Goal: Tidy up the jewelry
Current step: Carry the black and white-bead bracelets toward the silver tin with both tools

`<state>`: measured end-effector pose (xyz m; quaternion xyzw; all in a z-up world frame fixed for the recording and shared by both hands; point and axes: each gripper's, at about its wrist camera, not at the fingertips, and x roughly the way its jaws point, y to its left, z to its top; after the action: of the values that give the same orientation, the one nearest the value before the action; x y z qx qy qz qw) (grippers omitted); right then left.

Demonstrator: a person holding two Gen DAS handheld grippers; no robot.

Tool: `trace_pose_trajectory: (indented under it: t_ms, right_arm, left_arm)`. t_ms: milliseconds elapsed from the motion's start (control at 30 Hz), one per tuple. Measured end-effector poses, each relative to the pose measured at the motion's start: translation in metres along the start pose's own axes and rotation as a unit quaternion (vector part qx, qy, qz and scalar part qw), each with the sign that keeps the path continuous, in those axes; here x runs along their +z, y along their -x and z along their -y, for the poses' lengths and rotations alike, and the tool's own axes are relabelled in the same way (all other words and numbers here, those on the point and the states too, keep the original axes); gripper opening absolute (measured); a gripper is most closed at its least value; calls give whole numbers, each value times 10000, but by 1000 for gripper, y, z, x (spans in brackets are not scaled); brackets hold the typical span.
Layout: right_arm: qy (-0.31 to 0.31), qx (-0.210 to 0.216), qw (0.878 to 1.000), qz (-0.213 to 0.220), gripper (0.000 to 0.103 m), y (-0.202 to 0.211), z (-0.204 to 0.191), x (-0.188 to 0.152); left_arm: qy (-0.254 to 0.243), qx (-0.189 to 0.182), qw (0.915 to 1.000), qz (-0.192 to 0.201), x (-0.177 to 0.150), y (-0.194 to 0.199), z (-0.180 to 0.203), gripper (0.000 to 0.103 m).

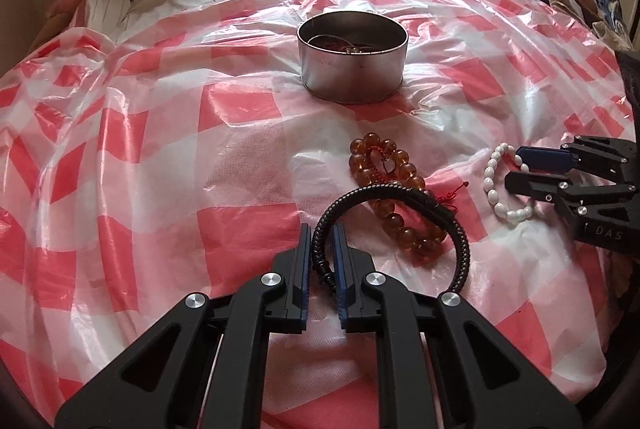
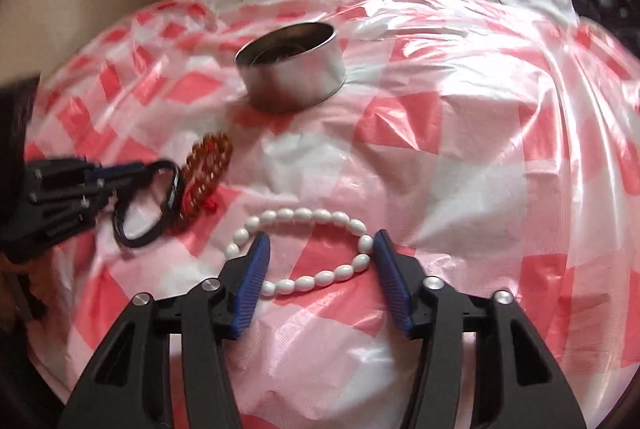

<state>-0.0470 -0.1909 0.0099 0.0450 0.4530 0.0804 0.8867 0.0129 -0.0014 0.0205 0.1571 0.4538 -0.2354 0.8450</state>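
Left hand-held gripper (image 1: 321, 229): jaws pinched together on the black cord bracelet (image 1: 400, 225), gripping the loop's near-left arc. The rest of the loop lies draped over the amber bead bracelet (image 1: 394, 185) on the bed. An edge grip probably makes sense here: the cord is thin, and taking one side keeps the amber beads out of the pinch.

Right hand-held gripper (image 2: 320, 249): jaws apart, straddling the white bead bracelet (image 2: 308, 249). One pad sits over the loop's left side, the other just outside its right end. No pad is pressing on a bead, so the bracelet isn't held.

The tin (image 1: 352, 55) sits further up the checked plastic sheet (image 1: 160, 169), open, with some jewelry already inside. It's likely the drop point. All three bracelets are near each other, well short of the tin.
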Motion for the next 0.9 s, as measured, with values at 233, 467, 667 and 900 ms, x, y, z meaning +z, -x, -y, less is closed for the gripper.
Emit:
trace_pose_trajectory:
  t_ms: [233, 467, 667, 900]
  right_arm:
    - [-218, 350, 9979, 491, 8, 16, 6, 0]
    - [-110, 355, 9956, 861, 9, 29, -1, 6]
    - [-125, 196, 9976, 657, 59, 17, -1, 5]
    - [203, 146, 9996, 126, 19, -7, -14, -1]
  left_arm:
    - [81, -89, 9998, 130, 3, 4, -2, 9]
    - [280, -210, 9989, 313, 5, 8, -7, 8]
    - [180, 104, 9994, 261, 4, -3, -3, 40]
    - [-134, 146, 9997, 104, 5, -9, 10, 10]
